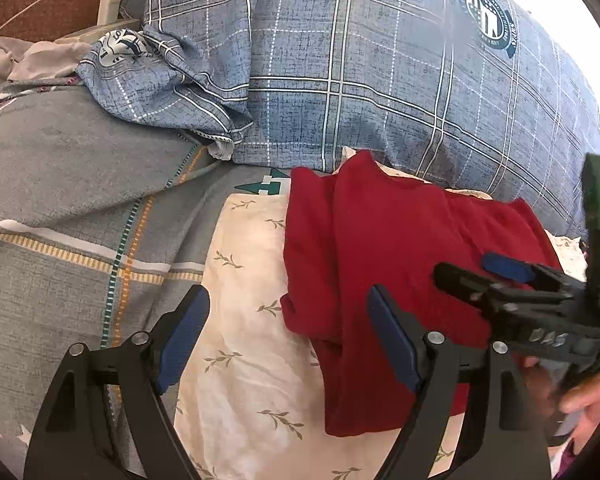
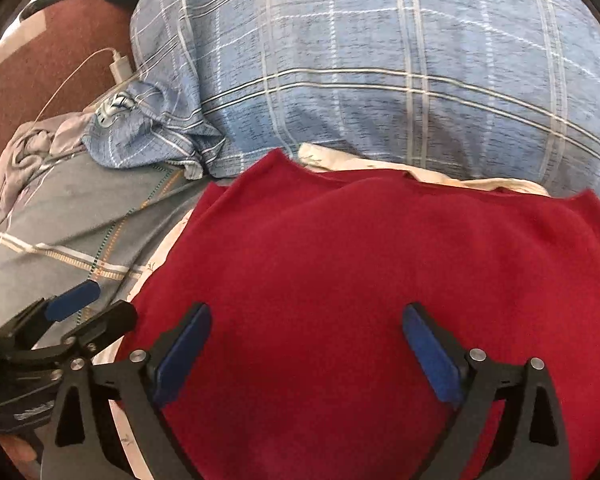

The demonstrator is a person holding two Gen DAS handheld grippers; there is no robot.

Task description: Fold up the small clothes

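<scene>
Bedding fills both views: a grey plaid blanket (image 1: 60,184) runs down the left of the frame, and a big blue plaid pillow (image 1: 380,72) sits across the top. A second, crumpled piece of blue plaid cloth (image 1: 164,84) lies bunched at the upper left, with a white charger (image 1: 110,6) and its cable behind it against a dark red backing.

Your task piece, the red garment (image 1: 380,280), lies folded on a cream sheet printed with leaf sprigs (image 1: 244,320), centre to right in the left wrist view, with its far edge close under the pillow. A narrower red layer shows along its left side, doubled over.

Your left gripper (image 1: 288,336) is spread wide, holding nothing: one blue-padded finger (image 1: 184,336) is over the cream sheet, the other over the red garment's lower part. Whether either pad touches the cloth cannot be told.

Your right gripper (image 2: 306,354) is likewise spread wide and empty, both fingers over the broad red surface that fills the middle and bottom of its view. In the left wrist view it comes in from the right edge, its tips over the garment, with your bare hand (image 1: 580,396) visible at the lower right behind it. Seen from the right wrist, the left gripper sits at the lower left, over the blanket's edge.
</scene>
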